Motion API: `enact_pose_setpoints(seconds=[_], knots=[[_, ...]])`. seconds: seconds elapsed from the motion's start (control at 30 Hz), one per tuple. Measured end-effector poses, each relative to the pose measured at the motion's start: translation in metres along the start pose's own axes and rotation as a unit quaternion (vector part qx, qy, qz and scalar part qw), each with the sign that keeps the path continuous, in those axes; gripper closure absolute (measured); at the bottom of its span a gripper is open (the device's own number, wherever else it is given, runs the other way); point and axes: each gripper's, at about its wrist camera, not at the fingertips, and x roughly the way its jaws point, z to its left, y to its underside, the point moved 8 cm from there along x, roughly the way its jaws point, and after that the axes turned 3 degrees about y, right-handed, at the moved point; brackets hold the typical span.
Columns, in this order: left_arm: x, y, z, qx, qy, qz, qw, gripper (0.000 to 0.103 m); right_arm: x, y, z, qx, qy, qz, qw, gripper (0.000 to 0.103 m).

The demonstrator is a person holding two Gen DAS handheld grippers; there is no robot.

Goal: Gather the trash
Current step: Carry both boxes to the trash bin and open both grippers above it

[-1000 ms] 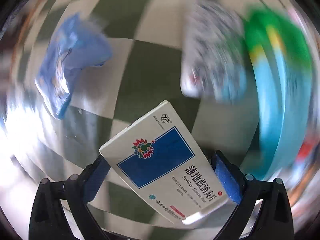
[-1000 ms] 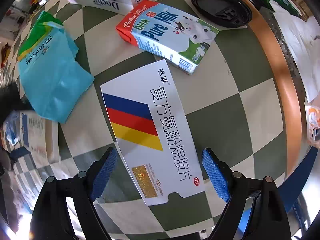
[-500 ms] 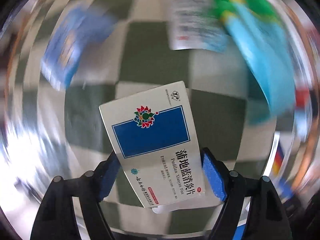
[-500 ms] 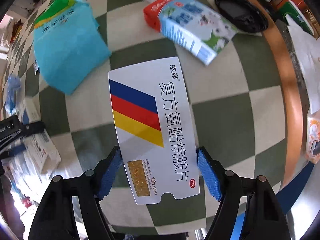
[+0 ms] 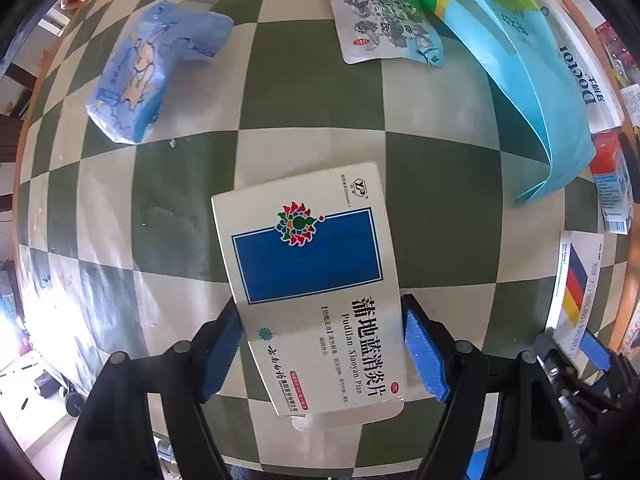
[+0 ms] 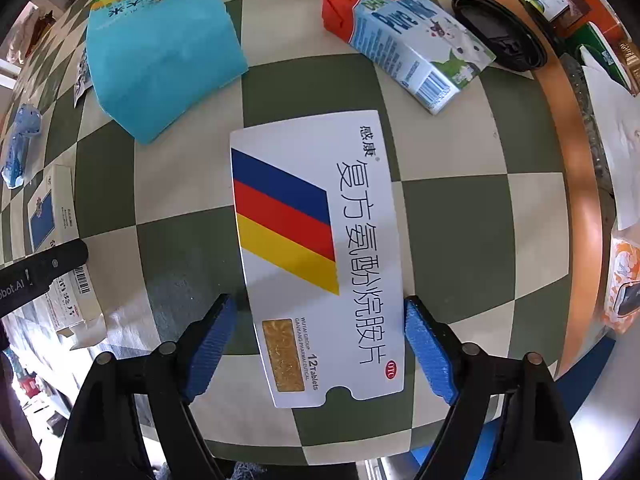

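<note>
Blue-square box (image 5: 316, 292): a white pill box held up over the checkered table (image 5: 192, 208), between the blue pads of the left gripper (image 5: 322, 354).
Left gripper: squeezed tight on both sides of the blue-square box.
Striped box (image 6: 320, 256): a white pill box with blue, red and yellow stripes, between the pads of the right gripper (image 6: 318, 346).
Right gripper: its right pad touches the striped box; there looks to be a thin gap at the left pad, so I cannot tell if it grips.
Milk carton (image 6: 404, 36): lying on its side, past the striped box.
Blue bag (image 6: 160, 44): on the table, far left of the carton.
Black lid (image 6: 498, 36): touching the carton, by the table's edge.
Crumpled blue wrapper (image 5: 156, 68): far from the left gripper.
Silver pouch (image 5: 380, 16): flat, beside the blue bag.
</note>
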Motion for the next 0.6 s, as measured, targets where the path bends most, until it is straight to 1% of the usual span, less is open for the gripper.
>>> enact_pose_setpoints(seconds=[0.03,0.07,0.13,0.2,0.3,0.37,0.43,0.5,0.53,0.57,0.6], knots=[[0.0,0.006,-0.005,0.003,-0.002,-0.004,1.0,0.03,-0.001,0.001,0.0,0.002,0.0,-0.003,1.0,0.026],[-0.001,0.01,-0.005,0.008,-0.004,-0.008,0.9999,0.03,0.0,0.008,-0.005,0.005,-0.001,-0.008,1.0,0.027],[-0.004,0.021,-0.014,0.021,-0.011,-0.018,0.9995,0.03,-0.002,0.009,-0.01,-0.002,-0.004,-0.012,1.0,0.028],[-0.015,0.033,-0.019,0.036,-0.019,-0.031,0.9987,0.03,-0.004,0.013,-0.012,-0.003,-0.004,-0.016,1.0,0.028],[-0.029,0.052,-0.023,0.054,-0.028,-0.053,0.9967,0.03,-0.006,0.017,-0.014,0.008,-0.022,-0.019,1.0,0.028],[-0.042,0.063,-0.027,0.064,-0.03,-0.068,0.9952,0.03,-0.011,0.029,-0.008,0.012,-0.031,-0.027,0.999,0.028],[-0.05,0.074,-0.03,0.074,-0.03,-0.083,0.9934,0.03,-0.021,0.032,-0.009,0.015,-0.041,-0.036,0.998,0.028],[-0.06,0.089,-0.03,0.079,-0.021,-0.095,0.9922,0.03,-0.032,0.04,-0.011,0.021,-0.051,-0.046,0.997,0.028],[-0.077,0.083,-0.031,0.081,-0.016,-0.098,0.9918,0.03,-0.038,0.043,-0.009,0.025,-0.054,-0.05,0.997,0.028],[-0.086,0.081,-0.03,0.083,-0.012,-0.101,0.9913,0.03,-0.044,0.05,-0.009,0.029,-0.059,-0.056,0.996,0.028],[-0.09,0.09,-0.027,0.085,-0.007,-0.106,0.9907,0.03,-0.049,0.056,-0.01,0.033,-0.064,-0.061,0.996,0.028]])
